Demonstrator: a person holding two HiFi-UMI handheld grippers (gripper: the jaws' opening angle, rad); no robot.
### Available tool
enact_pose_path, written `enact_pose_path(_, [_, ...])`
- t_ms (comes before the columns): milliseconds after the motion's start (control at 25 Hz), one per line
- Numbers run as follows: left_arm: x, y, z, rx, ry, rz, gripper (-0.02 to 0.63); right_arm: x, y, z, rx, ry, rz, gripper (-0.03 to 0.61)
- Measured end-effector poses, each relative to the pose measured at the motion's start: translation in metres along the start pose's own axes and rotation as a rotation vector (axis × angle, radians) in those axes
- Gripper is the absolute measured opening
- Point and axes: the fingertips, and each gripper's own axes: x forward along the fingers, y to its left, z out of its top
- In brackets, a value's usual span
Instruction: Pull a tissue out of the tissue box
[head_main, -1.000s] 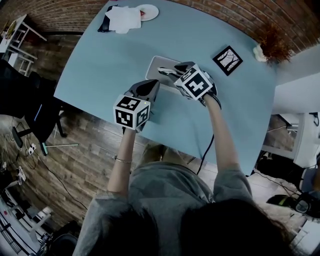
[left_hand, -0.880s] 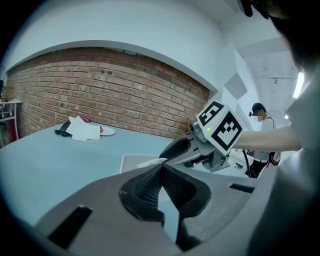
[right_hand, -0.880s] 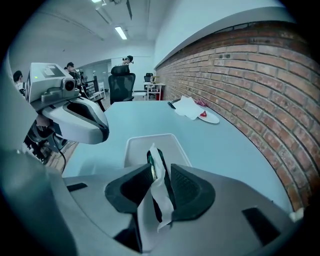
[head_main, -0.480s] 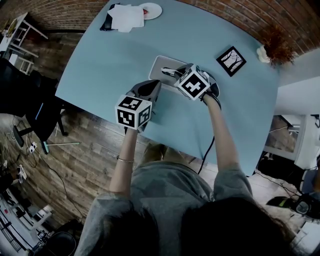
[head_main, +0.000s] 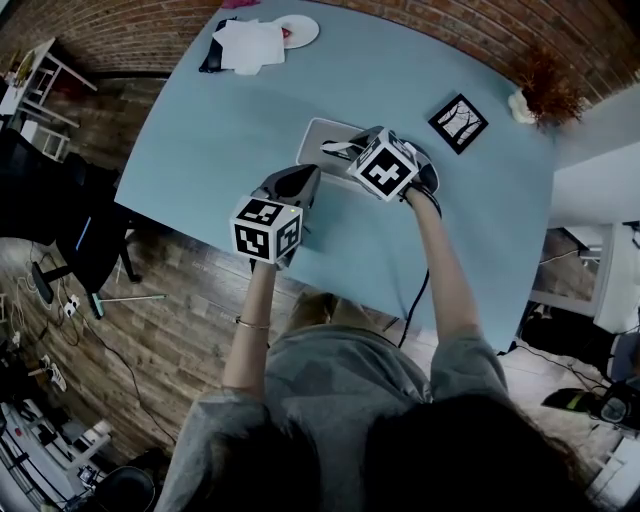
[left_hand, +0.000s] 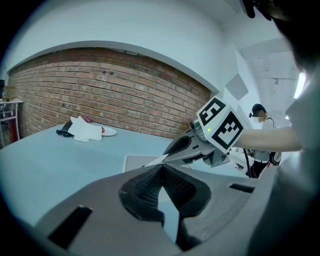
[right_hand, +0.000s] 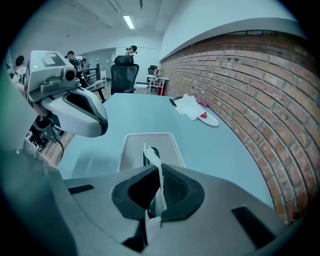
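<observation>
**A:** ok so what's the right gripper (right_hand: 159, 171) got? Looks like something white is stuck in there.

**B:** yep, that's the tissue (right_hand: 153, 157). The right fingers (right_hand: 177, 187) are closed on it, pinching a thin strip that runs up between the pads. Its lower end goes down into the dark slot on top of the box (right_hand: 131, 150), so it's not free of the box yet.

**A:** and where's the box?

**B:** lying flat on the blue surface (head_main: 230, 110), around the middle, right in front of the person. In the head view the right gripper comes at it from the near-right side, tilted down, with its tips over the box top.

**A:** left gripper (head_main: 312, 172) doing anything?

**B:** nah. The left fingers (left_hand: 142, 187) are closed tip to tip with nothing in them; you just see the surface through the little gap lower down. It's just beside the box's near-left corner, pointing toward it. Can't tell if it touches the box or the surface.

**A:** any other junk around?

**B:** some white paper (head_main: 250, 42) and a plate (head_main: 298, 28) at the far-left corner, well apart from the box. There's also a black-and-white card (head_main: 457, 121) off to the right and a plant (head_main: 547, 88) by the brick wall.
</observation>
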Motion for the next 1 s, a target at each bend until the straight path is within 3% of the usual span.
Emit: enact_pose_path(1000, [-0.012,-0.016,0.029,0.064,-0.055,-0.041,0.003,-0.043,-0.002,0.020,0.056,-0.092,-0.081,0.002])
